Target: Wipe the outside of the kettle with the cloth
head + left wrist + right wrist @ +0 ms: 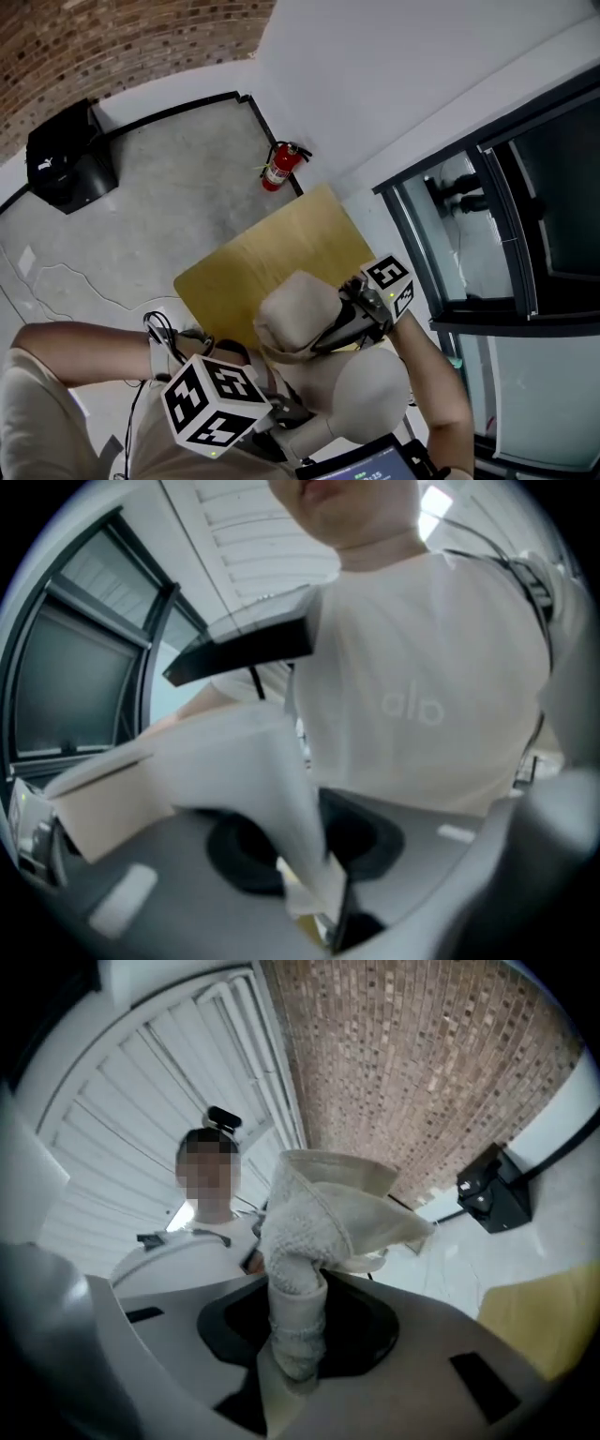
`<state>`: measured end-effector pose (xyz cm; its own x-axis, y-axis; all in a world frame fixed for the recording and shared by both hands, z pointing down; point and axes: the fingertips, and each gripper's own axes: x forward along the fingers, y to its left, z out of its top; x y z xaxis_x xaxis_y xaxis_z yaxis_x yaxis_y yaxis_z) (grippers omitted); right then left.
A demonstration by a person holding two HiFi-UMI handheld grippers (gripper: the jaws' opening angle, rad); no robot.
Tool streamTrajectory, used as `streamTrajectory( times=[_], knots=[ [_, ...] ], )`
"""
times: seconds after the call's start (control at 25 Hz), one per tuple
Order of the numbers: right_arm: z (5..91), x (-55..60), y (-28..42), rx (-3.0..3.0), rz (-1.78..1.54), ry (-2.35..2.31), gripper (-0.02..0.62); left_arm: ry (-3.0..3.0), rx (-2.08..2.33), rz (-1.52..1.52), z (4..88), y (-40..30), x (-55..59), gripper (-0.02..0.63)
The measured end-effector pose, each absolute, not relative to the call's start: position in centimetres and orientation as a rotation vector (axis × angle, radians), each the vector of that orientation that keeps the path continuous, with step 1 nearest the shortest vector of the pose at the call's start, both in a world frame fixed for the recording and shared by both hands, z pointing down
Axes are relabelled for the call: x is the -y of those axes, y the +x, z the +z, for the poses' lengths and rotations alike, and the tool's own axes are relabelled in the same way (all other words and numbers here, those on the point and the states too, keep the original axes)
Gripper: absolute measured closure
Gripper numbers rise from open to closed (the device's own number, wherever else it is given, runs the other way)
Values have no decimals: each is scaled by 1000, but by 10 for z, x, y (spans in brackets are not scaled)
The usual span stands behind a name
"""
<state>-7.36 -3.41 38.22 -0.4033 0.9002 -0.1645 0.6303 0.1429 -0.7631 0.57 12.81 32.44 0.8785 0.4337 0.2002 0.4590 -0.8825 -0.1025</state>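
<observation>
The cream kettle (367, 394) is lifted close to the person's chest, above the table's near edge. My left gripper (286, 424) comes in from the lower left and is shut on a pale, smooth part of the kettle (234, 761); which part I cannot tell. In its own view the left gripper (319, 913) has that part wedged down between the jaws. My right gripper (328, 342) is shut on a beige terry cloth (292, 317), which bunches just over the kettle's top. In the right gripper view the cloth (319, 1222) stands up out of the shut right gripper (295, 1365).
A yellow wooden table (272, 258) lies below the hands. A red fire extinguisher (278, 167) stands by the wall, and a black box (67, 155) sits on the concrete floor. Dark-framed glass panels (525, 234) run along the right. A small screen (361, 463) hangs at the person's chest.
</observation>
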Motion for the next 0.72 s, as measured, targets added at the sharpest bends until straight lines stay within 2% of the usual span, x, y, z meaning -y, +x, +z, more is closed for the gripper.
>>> streamTrajectory(
  times=[0.16, 0.36, 0.6, 0.72],
  knots=[
    [345, 46, -84, 2216, 1205, -1568, 480, -2889, 654, -273, 323, 6, -122, 506],
    [419, 29, -79, 2154, 1231, -1392, 480, -2943, 682, -210, 316, 2, -115, 502],
    [335, 66, -73, 2360, 1354, -1573, 480, -2922, 662, -223, 313, 8, -113, 512],
    [360, 63, -70, 2353, 1404, -1501, 480, -2962, 679, -195, 314, 13, -110, 512]
  ],
)
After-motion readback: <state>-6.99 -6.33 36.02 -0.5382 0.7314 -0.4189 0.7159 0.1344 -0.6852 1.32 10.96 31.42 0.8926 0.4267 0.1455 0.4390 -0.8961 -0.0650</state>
